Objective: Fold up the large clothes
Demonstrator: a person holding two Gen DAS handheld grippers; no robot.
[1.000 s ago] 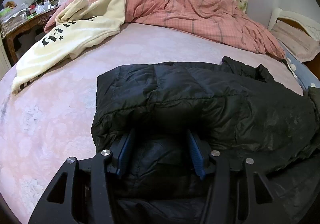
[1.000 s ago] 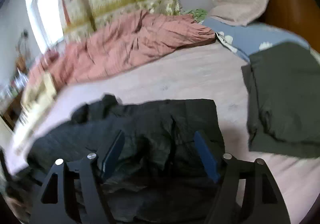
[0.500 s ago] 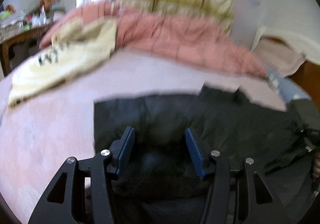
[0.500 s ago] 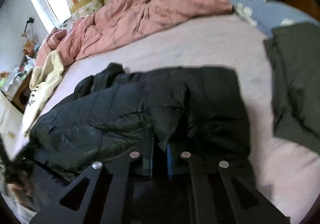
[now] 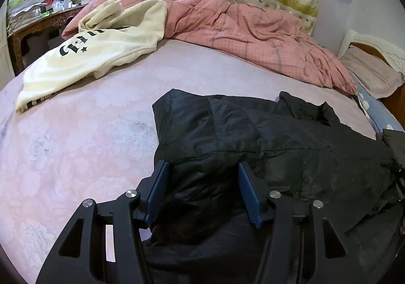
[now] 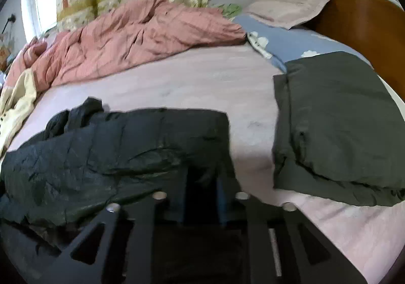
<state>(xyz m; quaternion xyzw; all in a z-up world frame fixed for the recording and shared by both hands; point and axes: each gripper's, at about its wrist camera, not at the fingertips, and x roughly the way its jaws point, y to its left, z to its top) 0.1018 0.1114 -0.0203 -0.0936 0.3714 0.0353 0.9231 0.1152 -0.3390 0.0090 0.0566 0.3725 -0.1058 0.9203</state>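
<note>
A cream sweatshirt with black lettering [image 5: 96,56] lies far left on the pink bed [image 5: 76,137]. The puffy black quilted jacket [image 5: 253,137] sprawls mid-bed; the left claw [image 5: 202,190] is spread over its near edge. The right claw [image 6: 201,198] is opening above jacket fabric. A folded dark grey garment [image 6: 336,119] lies right.

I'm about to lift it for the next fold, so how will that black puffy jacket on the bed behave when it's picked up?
The black puffy jacket will probably flop and sag, since it lies crumpled in soft folds. Its shiny shell looks slippery. Its quilted padding suggests it is light for its bulk.
</note>
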